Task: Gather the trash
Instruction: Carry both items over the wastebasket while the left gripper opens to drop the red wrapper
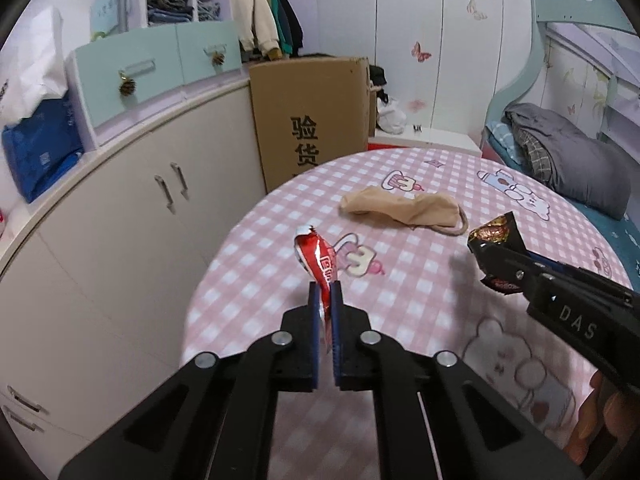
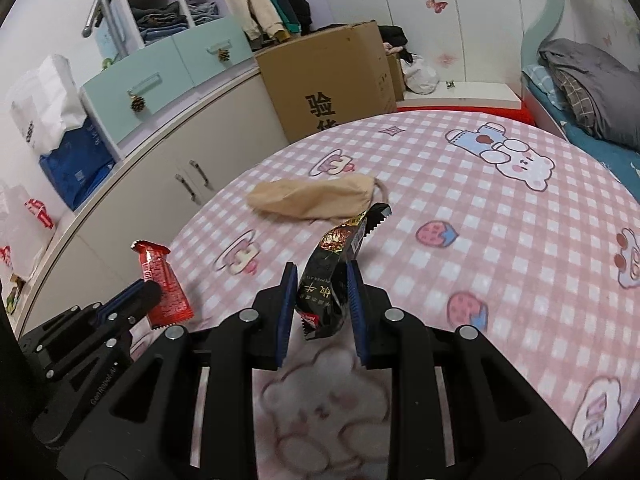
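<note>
Now left tongs pinch a red wrapper; right tongs apparently grip a black wrapper.

Only a beige pouch interrupts the otherwise open checked tablecloth.

Each scene is viewed from a fisheye camera set just behind a gripper, angled down along its fingers and close above the pink checked tablecloth. Both views face the cardboard box and white cabinets. The beige pouch, at frame centre, is shared.
</note>
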`<state>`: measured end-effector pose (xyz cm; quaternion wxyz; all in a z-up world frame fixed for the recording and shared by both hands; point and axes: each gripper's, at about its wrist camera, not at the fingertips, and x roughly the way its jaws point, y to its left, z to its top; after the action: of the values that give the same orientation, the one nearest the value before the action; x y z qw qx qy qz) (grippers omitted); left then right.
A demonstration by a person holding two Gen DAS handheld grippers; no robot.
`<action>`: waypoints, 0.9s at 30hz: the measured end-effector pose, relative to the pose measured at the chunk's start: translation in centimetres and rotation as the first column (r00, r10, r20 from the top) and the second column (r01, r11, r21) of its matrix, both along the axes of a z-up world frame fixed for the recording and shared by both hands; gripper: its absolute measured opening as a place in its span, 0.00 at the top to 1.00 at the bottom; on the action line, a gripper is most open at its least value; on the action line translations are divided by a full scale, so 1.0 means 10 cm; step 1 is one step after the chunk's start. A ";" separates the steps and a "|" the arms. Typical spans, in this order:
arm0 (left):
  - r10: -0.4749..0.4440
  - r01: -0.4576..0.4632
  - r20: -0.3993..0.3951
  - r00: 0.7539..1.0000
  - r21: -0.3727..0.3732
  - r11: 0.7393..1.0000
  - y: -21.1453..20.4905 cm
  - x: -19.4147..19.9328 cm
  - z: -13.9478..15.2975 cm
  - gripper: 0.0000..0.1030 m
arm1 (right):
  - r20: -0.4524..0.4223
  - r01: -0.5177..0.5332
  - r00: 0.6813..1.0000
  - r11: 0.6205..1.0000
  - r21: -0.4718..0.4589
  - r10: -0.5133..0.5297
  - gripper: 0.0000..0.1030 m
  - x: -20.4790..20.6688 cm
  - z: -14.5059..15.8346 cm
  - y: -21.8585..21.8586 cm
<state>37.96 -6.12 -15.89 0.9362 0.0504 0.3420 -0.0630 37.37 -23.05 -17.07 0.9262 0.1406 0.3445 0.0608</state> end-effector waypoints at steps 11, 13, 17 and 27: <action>0.085 -0.081 0.081 0.993 -0.052 0.995 0.78 -0.85 0.19 0.96 | 0.044 -0.161 0.986 0.987 0.027 0.159 0.76 -0.61 0.25 0.72; 0.112 -0.108 0.088 0.990 -0.060 0.992 0.99 -1.00 0.20 0.96 | 0.049 -0.194 0.980 0.981 0.027 0.192 0.76 -0.68 0.28 0.90; 0.179 -0.171 0.083 0.980 -0.088 0.981 1.42 -1.25 0.14 0.96 | 0.052 -0.283 0.958 0.959 0.018 0.282 0.76 -0.84 0.32 1.37; 0.355 -0.357 -0.039 0.934 -0.116 0.927 2.50 -1.64 -0.41 0.96 | -0.009 -0.492 0.871 0.870 -0.023 0.492 0.76 -1.08 0.02 2.57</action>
<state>21.58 18.85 -19.98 0.9304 -0.0700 0.3491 0.0867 26.59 2.68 -16.90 0.8814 0.0369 0.3711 0.2899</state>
